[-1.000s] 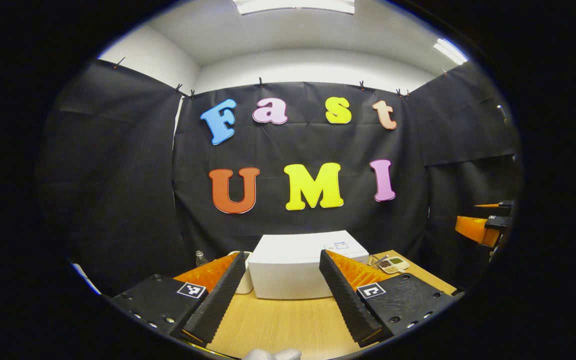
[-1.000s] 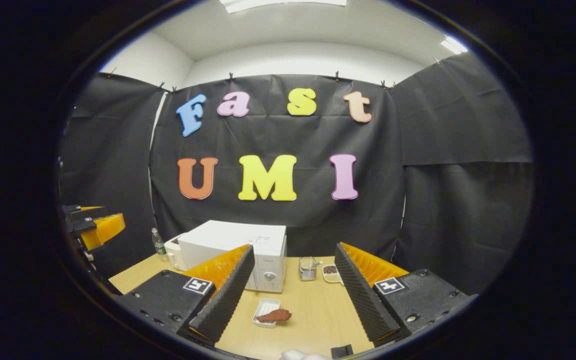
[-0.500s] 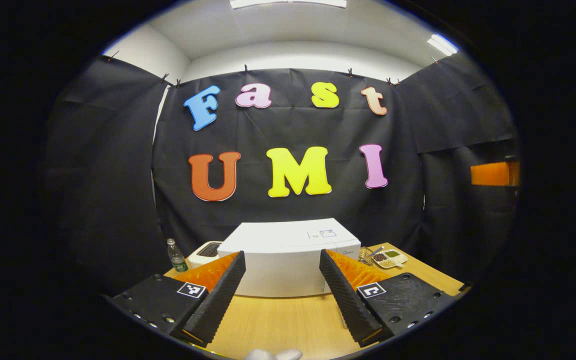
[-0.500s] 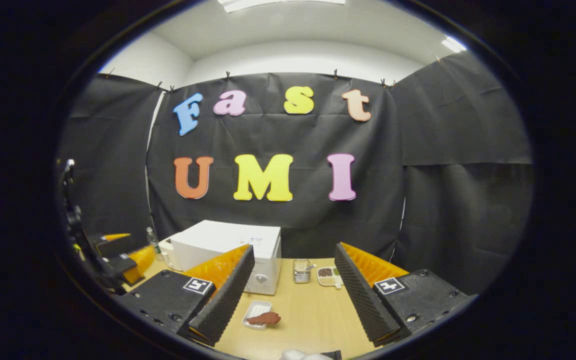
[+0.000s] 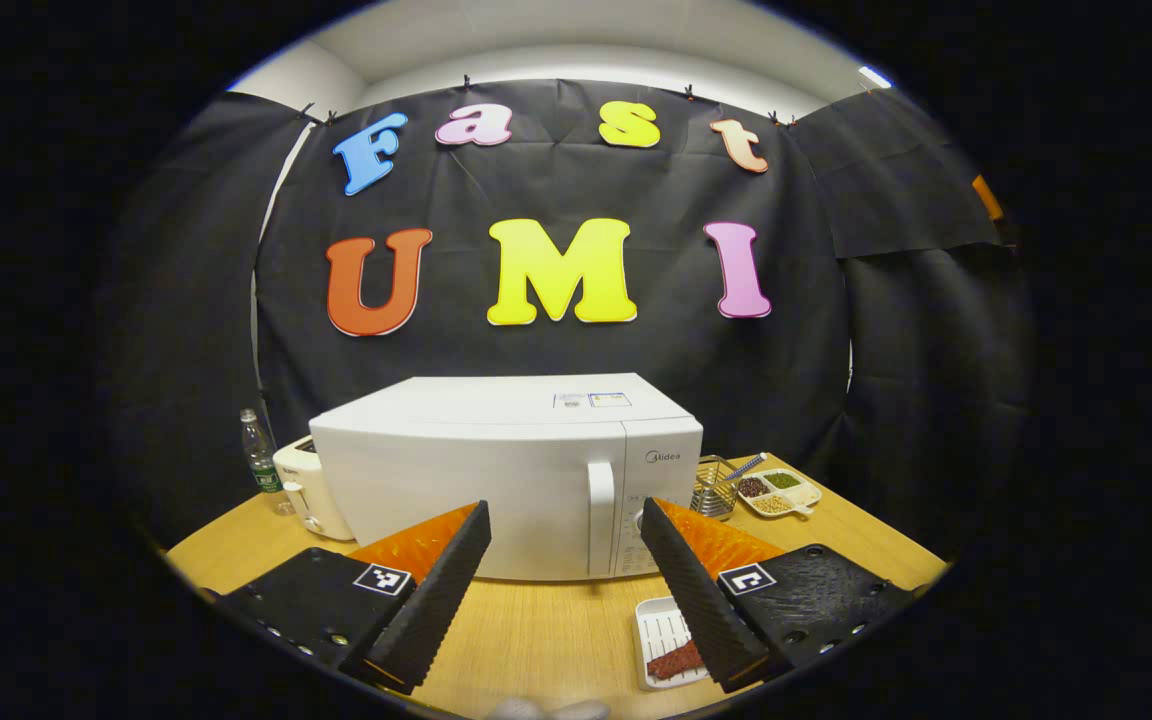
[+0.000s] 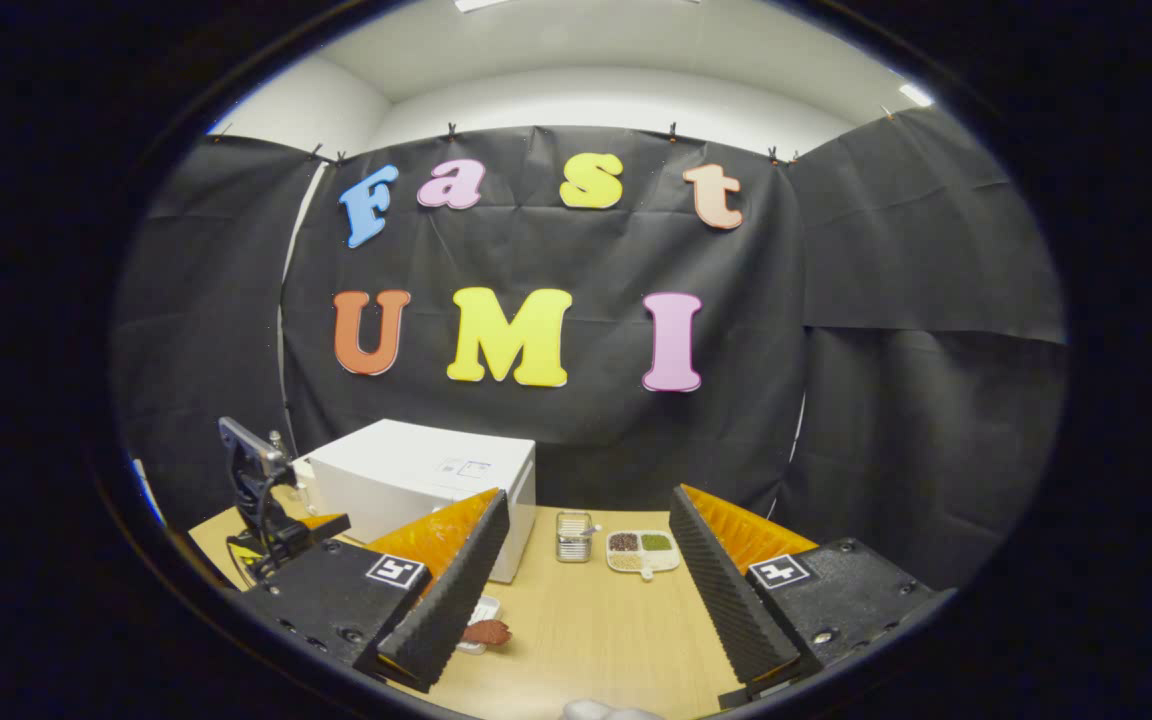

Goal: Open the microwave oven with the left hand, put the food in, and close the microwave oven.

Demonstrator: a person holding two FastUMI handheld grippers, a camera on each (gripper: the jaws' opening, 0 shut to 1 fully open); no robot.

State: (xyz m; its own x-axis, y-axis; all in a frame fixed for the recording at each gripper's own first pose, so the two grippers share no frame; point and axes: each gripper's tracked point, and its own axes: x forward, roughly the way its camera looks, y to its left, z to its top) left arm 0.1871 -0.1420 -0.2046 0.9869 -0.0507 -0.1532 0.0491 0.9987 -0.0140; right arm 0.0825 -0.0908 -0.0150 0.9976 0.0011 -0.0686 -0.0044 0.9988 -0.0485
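Microwave shut on the tabletop, food tray just before it; left gripper, fingers spread and empty, faces the handle for opening; right gripper likewise spread, empty.

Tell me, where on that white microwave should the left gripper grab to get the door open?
On the vertical bar handle at the right edge of the microwave door, beside the control panel. It stands upright and proud of the front, so the left gripper, now open and short of it, would probably do best coming straight from the front, one finger on each side of the bar, then pulling back.
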